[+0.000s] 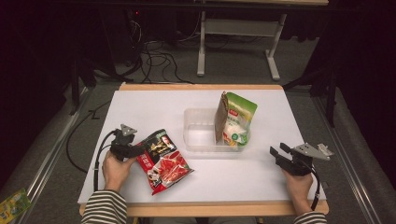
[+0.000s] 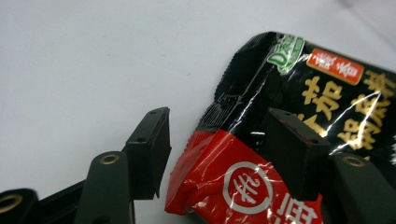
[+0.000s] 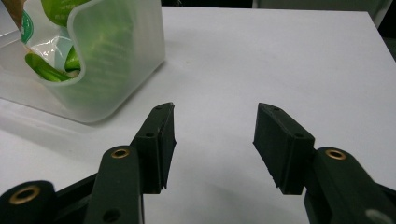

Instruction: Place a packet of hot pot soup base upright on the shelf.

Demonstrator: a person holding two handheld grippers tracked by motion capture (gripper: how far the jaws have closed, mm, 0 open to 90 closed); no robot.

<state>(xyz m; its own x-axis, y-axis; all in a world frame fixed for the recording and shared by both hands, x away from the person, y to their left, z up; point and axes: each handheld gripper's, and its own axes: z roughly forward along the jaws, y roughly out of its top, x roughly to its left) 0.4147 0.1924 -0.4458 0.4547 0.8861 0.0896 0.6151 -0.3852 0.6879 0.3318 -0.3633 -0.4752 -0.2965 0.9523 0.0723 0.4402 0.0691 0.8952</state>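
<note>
At the middle of your white table stands a clear plastic bin, low-walled and open on top. Inside it, at its right end, a green and white pouch stands upright with a brown packet leaning against its left side; the left part of the bin holds nothing more. From your right gripper view, the bin's rounded translucent corner shows the green pouch through its wall.

Down at your near left, the red and black sachet lies flat on the table, outside the bin and just to the near left of it. Your left gripper is at the sachet's left edge, jaws spread. In the left gripper view the sachet's edge sits between them; the left pad stands clear of it, and the right one lies over the packet's face, so it is not clamped.

Your right gripper rests at the near right of the table, jaws apart with only bare table between them, well apart from the bin.
</note>
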